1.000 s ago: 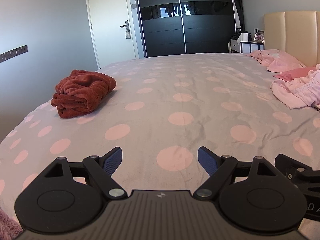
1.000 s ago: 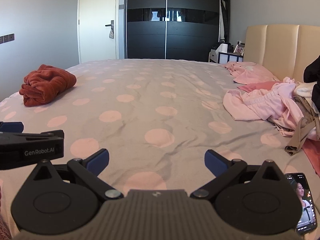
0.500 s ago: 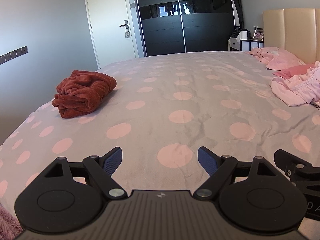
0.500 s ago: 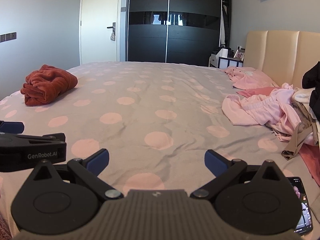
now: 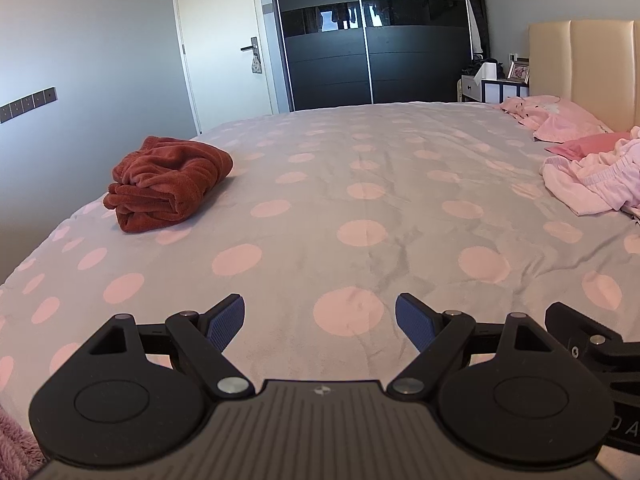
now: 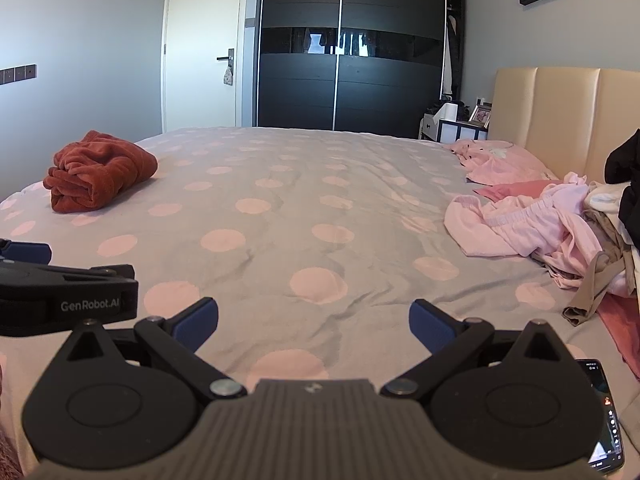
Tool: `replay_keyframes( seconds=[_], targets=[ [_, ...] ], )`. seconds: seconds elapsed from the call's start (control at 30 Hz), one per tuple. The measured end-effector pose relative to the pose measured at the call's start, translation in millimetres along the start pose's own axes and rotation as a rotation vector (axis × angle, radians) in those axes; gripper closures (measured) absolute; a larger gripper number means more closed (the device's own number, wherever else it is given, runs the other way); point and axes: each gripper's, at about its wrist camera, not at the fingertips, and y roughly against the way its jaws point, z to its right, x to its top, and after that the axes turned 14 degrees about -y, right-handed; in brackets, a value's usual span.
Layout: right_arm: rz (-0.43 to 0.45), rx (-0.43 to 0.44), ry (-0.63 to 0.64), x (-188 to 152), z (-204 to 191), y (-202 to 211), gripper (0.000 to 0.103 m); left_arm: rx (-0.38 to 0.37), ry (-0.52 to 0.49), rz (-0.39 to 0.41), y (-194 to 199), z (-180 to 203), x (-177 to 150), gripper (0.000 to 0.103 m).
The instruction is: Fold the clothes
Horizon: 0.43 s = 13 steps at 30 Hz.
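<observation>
A folded rust-red garment (image 5: pixel 166 182) (image 6: pixel 100 170) lies near the bed's left edge. A heap of unfolded pale pink and beige clothes (image 6: pixel 560 236) (image 5: pixel 596 184) is piled at the right, by the headboard. My left gripper (image 5: pixel 320 320) hovers open over the near part of the grey bedspread with pink dots (image 5: pixel 360 184), nothing between its blue pads. Beside it my right gripper (image 6: pixel 314 320) is also open and empty. The left gripper's body (image 6: pixel 68 296) shows at the left of the right wrist view.
A phone with a lit screen (image 6: pixel 604 412) lies on the bed at the near right. A pink pillow (image 6: pixel 500 160) rests against the beige headboard (image 6: pixel 560 120). A black wardrobe (image 6: pixel 348 44), a white door (image 6: pixel 204 44) and a nightstand (image 6: pixel 452 126) stand beyond the bed.
Both views have tilted down a little, so the room sits higher in frame. Both grippers stay open and empty, and no clothes have moved.
</observation>
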Motion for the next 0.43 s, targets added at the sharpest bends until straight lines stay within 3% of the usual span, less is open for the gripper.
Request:
replay_keyframes(
  seconds=[0.43],
  targets=[
    [-0.011,0.006,0.002,1.5,1.8,-1.5,0.001,-0.008,-0.014,0.046,4.4,2.6,0.2,0.02]
  ],
)
